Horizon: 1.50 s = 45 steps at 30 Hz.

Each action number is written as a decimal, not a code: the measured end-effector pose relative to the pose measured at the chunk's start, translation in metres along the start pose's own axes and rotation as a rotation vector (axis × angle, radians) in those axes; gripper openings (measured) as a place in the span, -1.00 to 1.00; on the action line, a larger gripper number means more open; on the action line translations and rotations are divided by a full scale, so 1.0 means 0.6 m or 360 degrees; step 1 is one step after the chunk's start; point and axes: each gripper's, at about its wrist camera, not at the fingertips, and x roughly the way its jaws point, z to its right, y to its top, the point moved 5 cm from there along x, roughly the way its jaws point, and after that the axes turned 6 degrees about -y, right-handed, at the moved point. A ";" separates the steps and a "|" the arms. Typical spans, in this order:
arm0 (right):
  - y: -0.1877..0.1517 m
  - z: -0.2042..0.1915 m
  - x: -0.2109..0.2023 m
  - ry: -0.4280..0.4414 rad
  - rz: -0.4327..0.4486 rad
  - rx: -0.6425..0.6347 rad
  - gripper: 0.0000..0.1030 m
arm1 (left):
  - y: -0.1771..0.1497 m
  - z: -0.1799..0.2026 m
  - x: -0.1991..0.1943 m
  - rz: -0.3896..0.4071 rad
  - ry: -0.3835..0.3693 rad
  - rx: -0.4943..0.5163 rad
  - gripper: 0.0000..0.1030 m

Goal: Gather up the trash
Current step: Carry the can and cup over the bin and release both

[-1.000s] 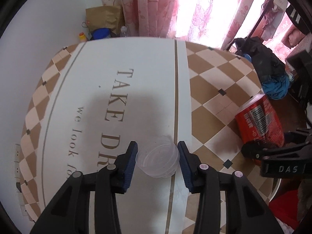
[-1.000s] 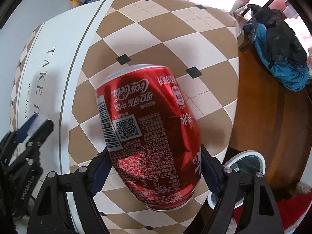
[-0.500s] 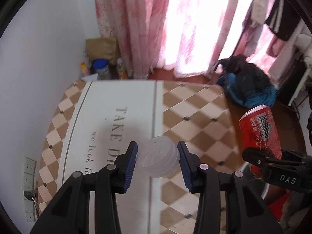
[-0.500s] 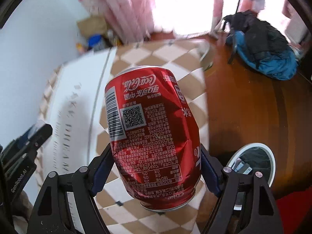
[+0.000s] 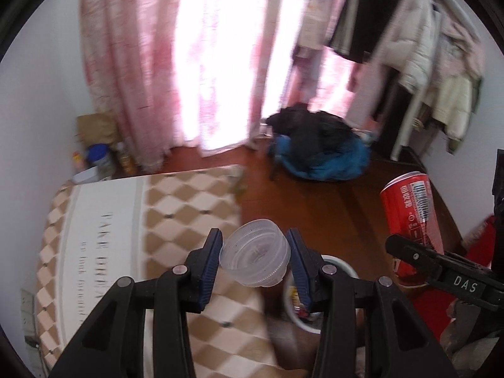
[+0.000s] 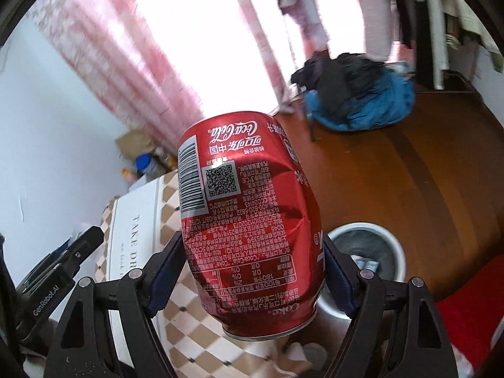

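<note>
A small clear plastic cup (image 5: 255, 257) is pinched between the blue pads of my left gripper (image 5: 255, 260), held in the air near the table's right edge. My right gripper (image 6: 253, 263) is shut on a dented red Coca-Cola can (image 6: 249, 220), which also shows at the right of the left wrist view as the can (image 5: 409, 211). A white round trash bin (image 6: 368, 261) with litter inside stands on the floor below and right of the can; the same bin (image 5: 334, 283) peeks out behind my left fingers.
The table wears a brown-and-white checkered cloth (image 5: 176, 208) with lettering. A blue and black heap of clothes (image 5: 318, 151) lies on the wooden floor (image 6: 425, 173). Pink curtains (image 5: 176, 63) hang behind. Jars and a paper bag (image 5: 97, 148) sit in the far corner. A red mat (image 6: 466, 286) lies beside the bin.
Both grippers have risen and swung right, off the tabletop toward the floor, each keeping its load. The bin, curtains and hanging clothes have come into view.
</note>
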 end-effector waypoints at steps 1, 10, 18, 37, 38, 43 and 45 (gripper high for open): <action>0.000 0.025 -0.011 -0.0012 0.0010 0.0019 0.60 | -0.004 0.028 0.013 -0.0018 -0.0035 0.0020 -0.26; -0.067 0.252 0.028 -0.0176 -0.0138 0.0210 0.60 | -0.078 0.155 0.183 -0.0323 -0.0230 0.0048 -0.26; -0.155 0.392 0.214 -0.0224 -0.0469 0.0384 0.59 | -0.159 0.190 0.393 -0.0803 -0.0379 0.0008 -0.25; -0.201 0.470 0.390 -0.0255 -0.0671 0.0489 1.00 | -0.216 0.145 0.436 -0.0893 -0.0070 0.0055 1.00; -0.203 0.468 0.379 -0.0296 -0.0667 0.0455 1.00 | -0.214 0.145 0.424 -0.0878 -0.0056 0.0069 1.00; -0.204 0.454 0.322 -0.0429 -0.0654 0.0348 1.00 | -0.202 0.148 0.371 -0.0816 -0.0015 0.0087 1.00; -0.205 0.446 0.287 -0.0425 -0.0634 0.0333 1.00 | -0.192 0.156 0.343 -0.0781 -0.0016 0.0090 1.00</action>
